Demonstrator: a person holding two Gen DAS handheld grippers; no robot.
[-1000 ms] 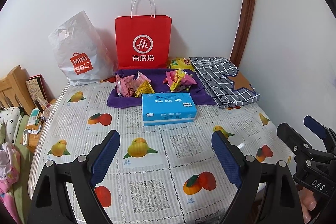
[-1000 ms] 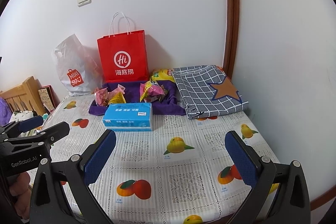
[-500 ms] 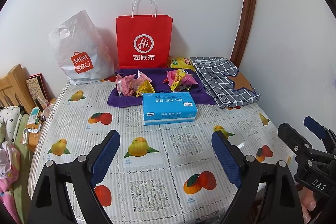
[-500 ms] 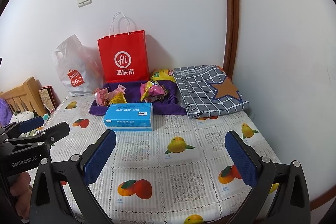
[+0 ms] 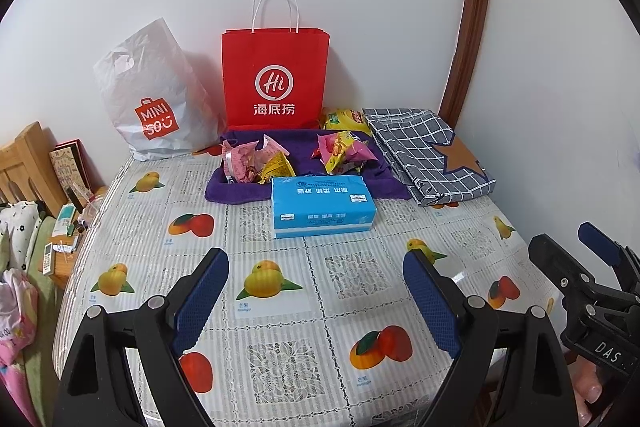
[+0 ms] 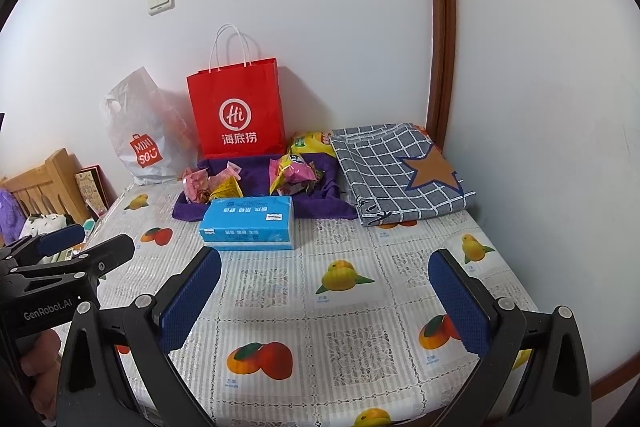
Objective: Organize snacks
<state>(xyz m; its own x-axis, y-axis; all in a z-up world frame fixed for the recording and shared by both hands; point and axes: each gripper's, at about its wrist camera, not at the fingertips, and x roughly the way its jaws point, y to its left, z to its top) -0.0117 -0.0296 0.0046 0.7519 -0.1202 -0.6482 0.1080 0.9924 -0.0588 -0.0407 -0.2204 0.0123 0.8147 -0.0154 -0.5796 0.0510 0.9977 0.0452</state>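
Several snack packets lie on a purple cloth [image 5: 296, 143] at the back of the table: a pink and yellow pile on the left [image 5: 256, 163] [image 6: 212, 183] and a pink and yellow pile on the right [image 5: 344, 153] [image 6: 294, 177]. A yellow bag [image 5: 344, 119] [image 6: 310, 143] lies behind them. My left gripper [image 5: 316, 291] is open and empty over the near part of the table. My right gripper [image 6: 324, 291] is open and empty, to its right. Both are well short of the snacks.
A blue tissue pack [image 5: 322, 205] [image 6: 250, 223] lies in front of the cloth. A red paper bag [image 5: 276, 83] and a white Miniso bag [image 5: 154, 99] stand against the wall. A folded checked cloth [image 5: 428, 151] lies at the back right. Wooden furniture with clutter [image 5: 28, 163] is left of the table.
Both views have shifted very slightly; the grippers stay open and nothing on the table has moved.
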